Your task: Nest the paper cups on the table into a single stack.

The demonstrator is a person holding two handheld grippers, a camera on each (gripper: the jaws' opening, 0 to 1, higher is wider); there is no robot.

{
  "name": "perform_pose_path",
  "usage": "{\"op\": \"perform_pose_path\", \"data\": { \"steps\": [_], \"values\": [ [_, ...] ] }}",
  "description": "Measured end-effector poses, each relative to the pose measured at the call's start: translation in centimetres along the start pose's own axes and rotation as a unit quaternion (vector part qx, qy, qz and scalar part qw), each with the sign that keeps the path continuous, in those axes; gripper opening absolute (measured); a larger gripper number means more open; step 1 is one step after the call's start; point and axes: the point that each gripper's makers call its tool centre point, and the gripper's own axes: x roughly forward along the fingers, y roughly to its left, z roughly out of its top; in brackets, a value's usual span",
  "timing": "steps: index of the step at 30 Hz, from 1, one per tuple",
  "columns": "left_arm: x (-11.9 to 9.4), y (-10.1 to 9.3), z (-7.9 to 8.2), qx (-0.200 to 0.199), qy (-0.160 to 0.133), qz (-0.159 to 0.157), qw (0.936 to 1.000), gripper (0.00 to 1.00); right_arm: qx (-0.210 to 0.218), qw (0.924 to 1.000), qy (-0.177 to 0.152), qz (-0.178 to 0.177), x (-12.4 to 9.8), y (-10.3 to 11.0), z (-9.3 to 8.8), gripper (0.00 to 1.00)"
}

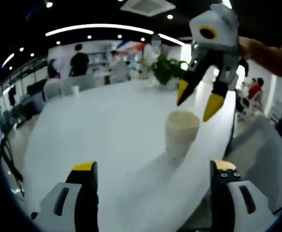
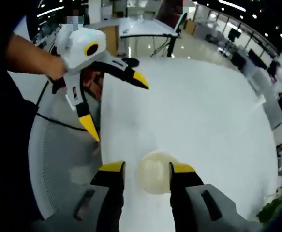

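A cream paper cup point(image 1: 181, 133) stands upright on the white table point(image 1: 107, 130), near its right edge. In the left gripper view my right gripper point(image 1: 192, 110) hangs just above the cup's rim, open, its yellow tips spread about as wide as the cup. From the right gripper view I look down into the cup point(image 2: 155, 180), which shows between that gripper's point(image 2: 147, 167) two jaws. My left gripper point(image 1: 154, 166) is open and empty, a little short of the cup. It shows again as the left gripper point(image 2: 121, 112) held off the table's side by a hand.
A grey mesh chair point(image 1: 271, 159) stands beside the table's right edge, also seen as the chair point(image 2: 49, 159). A green plant point(image 1: 167, 67) and a small white cup point(image 1: 75, 90) stand at the table's far end, with people beyond. The table's middle is bare.
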Motion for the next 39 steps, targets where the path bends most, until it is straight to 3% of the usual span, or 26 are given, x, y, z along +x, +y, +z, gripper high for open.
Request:
{"op": "perform_pose_path", "data": {
  "steps": [5,9,12,20,24,26,30,35,38,39],
  "values": [
    [0.0,0.3,0.0,-0.006,-0.003,0.006,1.0,0.98,0.015,0.9964,-0.068,-0.049,-2.3,-1.6,0.5,0.68],
    [0.0,0.4,0.0,-0.007,-0.003,0.006,1.0,0.98,0.015,0.9888,-0.122,-0.084,-4.3,-2.6,0.4,0.8],
    [0.1,0.1,0.0,-0.009,-0.003,0.002,1.0,0.98,0.024,0.9833,-0.145,-0.108,-5.3,-3.2,-0.2,0.89],
    [0.1,-0.3,0.6,-0.009,-0.019,-0.004,0.9998,0.98,0.067,0.9724,-0.191,-0.116,-7.2,-2.3,-2.9,0.9],
    [0.1,-0.5,1.3,-0.006,-0.037,-0.01,0.9992,0.98,0.071,0.966,-0.221,-0.115,-7.0,-1.7,-3.9,0.94],
    [0.1,-0.8,1.5,-0.004,-0.041,-0.014,0.999,0.98,0.074,0.9593,-0.244,-0.122,-6.9,-1.5,-4.3,0.96],
    [0.1,-1.2,1.3,-0.008,-0.037,-0.025,0.999,0.98,0.097,0.9537,-0.253,-0.13,-6.2,-1.5,-5.8,0.99],
    [-0.1,-1.1,1.5,-0.019,-0.044,-0.028,0.9985,0.98,0.115,0.9395,-0.285,-0.152,-6.0,-1.4,-7.2,1.0],
    [-0.2,-1.0,1.6,-0.027,-0.048,-0.029,0.9981,0.98,0.163,0.9265,-0.302,-0.155,-5.6,-1.7,-8.6,1.0],
    [-0.2,-1.0,1.6,-0.032,-0.049,-0.032,0.9978,0.98,0.168,0.9253,-0.301,-0.158,-5.4,-1.9,-9.2,1.0]
  ]
}}
